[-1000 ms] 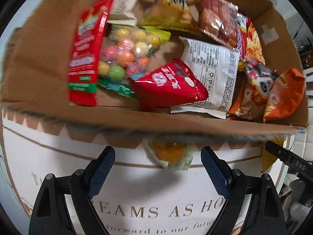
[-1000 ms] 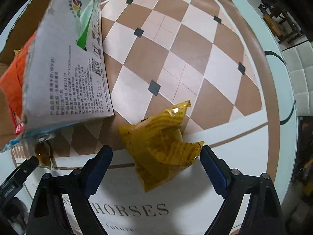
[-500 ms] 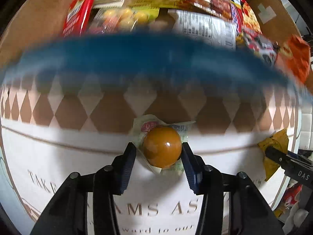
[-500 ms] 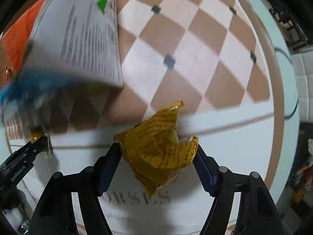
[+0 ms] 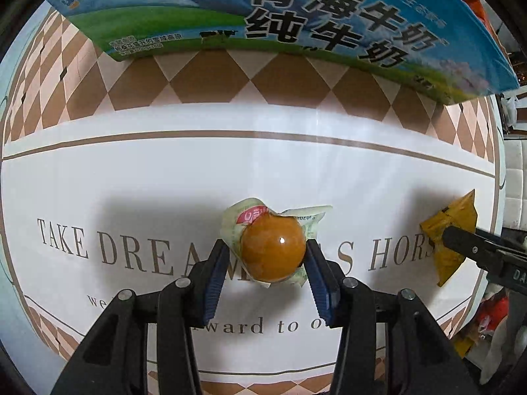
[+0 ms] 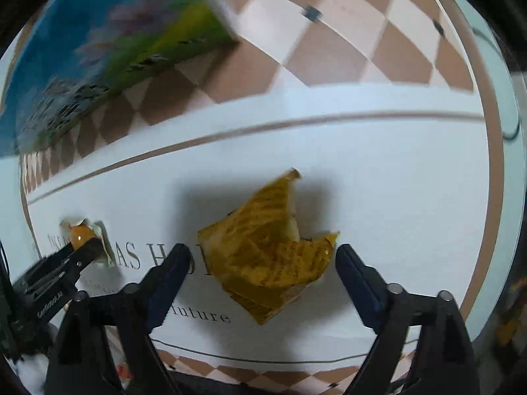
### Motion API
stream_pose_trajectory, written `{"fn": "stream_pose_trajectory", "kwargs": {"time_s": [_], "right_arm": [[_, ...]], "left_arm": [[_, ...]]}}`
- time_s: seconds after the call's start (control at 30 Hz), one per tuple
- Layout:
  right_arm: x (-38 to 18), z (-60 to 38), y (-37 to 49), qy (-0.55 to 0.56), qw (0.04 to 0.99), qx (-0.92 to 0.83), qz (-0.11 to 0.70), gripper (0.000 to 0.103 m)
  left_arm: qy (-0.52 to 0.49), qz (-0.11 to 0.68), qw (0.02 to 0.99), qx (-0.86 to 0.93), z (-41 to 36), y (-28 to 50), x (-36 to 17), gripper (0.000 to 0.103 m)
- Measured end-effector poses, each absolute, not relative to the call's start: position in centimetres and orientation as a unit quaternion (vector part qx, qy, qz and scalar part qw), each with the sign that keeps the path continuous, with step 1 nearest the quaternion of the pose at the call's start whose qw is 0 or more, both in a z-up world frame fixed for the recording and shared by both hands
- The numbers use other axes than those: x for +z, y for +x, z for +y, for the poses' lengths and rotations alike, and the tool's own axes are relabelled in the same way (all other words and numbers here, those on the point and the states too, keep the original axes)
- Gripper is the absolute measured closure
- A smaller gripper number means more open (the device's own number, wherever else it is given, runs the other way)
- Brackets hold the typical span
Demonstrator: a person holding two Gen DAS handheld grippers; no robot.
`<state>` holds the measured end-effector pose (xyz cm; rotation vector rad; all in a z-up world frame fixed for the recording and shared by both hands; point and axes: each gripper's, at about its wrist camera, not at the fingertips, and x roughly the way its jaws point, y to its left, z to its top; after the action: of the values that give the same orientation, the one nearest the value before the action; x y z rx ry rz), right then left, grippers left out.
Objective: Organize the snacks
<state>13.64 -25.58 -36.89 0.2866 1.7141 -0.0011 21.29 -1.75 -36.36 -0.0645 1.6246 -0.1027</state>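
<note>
- Tablecloth [image 5: 158, 171]: white with brown lettering and a brown-and-cream diamond border, filling most of both views.
- Milk carton box [image 5: 296, 16]: blue and green, printed with large black characters, across the top of the left view; blurred at upper left of the right view [image 6: 98, 49]. Contents could not be seen.
- Round orange snack [image 5: 272, 252]: in a clear wrapper, centre of the left view, on the cloth.
- Left gripper [image 5: 267, 265]: jaws clamped on the round orange snack, pads pressing both sides.
- Yellow packet [image 6: 266, 260]: crumpled, lower centre of the right view, on the cloth.
- Right gripper [image 6: 263, 270]: jaws opening, standing on either side of the yellow packet, pads clear of it.
</note>
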Motion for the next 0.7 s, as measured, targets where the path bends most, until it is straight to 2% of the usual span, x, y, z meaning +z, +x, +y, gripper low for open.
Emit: {"fn": "stream_pose_trajectory", "kwargs": {"time_s": [0.2, 0.47, 0.57, 0.63, 0.7], "right_arm": [[-36.3, -23.0, 13.8, 0.029, 0.644, 0.040, 0.763, 0.010], [-37.7, -19.6, 12.4, -0.131, 0.630, 0.060, 0.763, 0.011], [-37.6, -20.5, 12.4, -0.110, 0.644, 0.039, 0.756, 0.032], [-37.6, -19.8, 12.5, -0.087, 0.652, 0.034, 0.753, 0.034], [-37.2, -20.2, 12.5, -0.060, 0.663, 0.028, 0.745, 0.045]], "left_arm": [[-0.024, 0.728, 0.684, -0.051, -0.6, 20.3, -37.0, 0.059], [-0.016, 0.728, 0.683, -0.058, -4.3, 21.4, -35.7, 0.059], [-0.016, 0.726, 0.685, -0.059, -4.8, 21.7, -35.6, 0.059], [-0.016, 0.724, 0.687, -0.058, -4.9, 21.8, -35.2, 0.059], [-0.016, 0.720, 0.691, -0.058, -5.1, 21.9, -34.7, 0.059]]}}
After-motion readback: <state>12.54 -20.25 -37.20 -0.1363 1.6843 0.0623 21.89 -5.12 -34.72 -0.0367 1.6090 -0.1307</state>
